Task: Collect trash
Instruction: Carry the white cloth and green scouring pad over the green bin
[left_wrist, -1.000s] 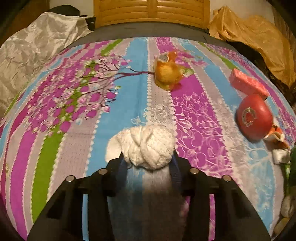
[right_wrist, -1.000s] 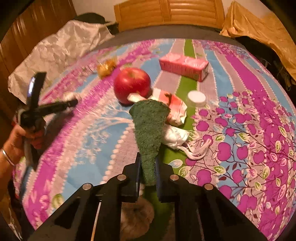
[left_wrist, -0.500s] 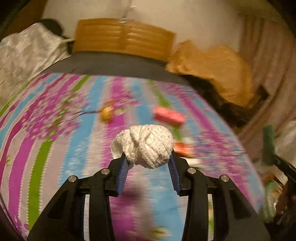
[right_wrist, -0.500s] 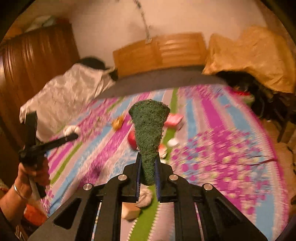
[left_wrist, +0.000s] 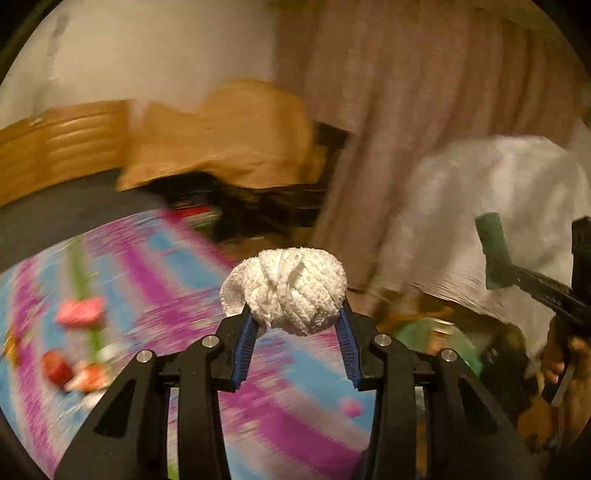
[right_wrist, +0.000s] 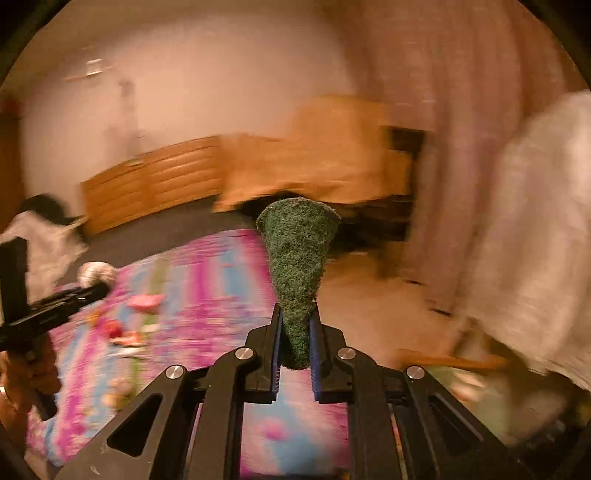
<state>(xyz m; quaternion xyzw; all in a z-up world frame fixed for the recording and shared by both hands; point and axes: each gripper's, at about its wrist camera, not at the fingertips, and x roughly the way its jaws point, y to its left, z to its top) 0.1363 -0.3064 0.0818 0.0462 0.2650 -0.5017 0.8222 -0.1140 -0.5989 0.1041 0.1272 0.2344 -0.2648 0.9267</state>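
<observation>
My left gripper (left_wrist: 295, 325) is shut on a crumpled white tissue ball (left_wrist: 291, 290) and holds it up in the air past the bed's edge. My right gripper (right_wrist: 295, 339) is shut on a green scouring pad (right_wrist: 297, 258), also held up. The right gripper with the green pad (left_wrist: 495, 254) shows at the right of the left wrist view. The left gripper with the white ball (right_wrist: 94, 275) shows at the left of the right wrist view. Both views are blurred by motion.
The bed with the striped floral sheet (left_wrist: 147, 280) lies to the left, with a red apple (left_wrist: 55, 369), a pink carton (left_wrist: 79, 312) and scraps (right_wrist: 129, 338) on it. A white plastic bag (left_wrist: 491, 206) hangs at the right. A curtain (left_wrist: 388, 92) and an orange cloth (left_wrist: 221, 144) are behind.
Both grippers have lifted off the bed and swung to the right with their loads. The bed has slid to the left of both views and the white bag has come into sight.
</observation>
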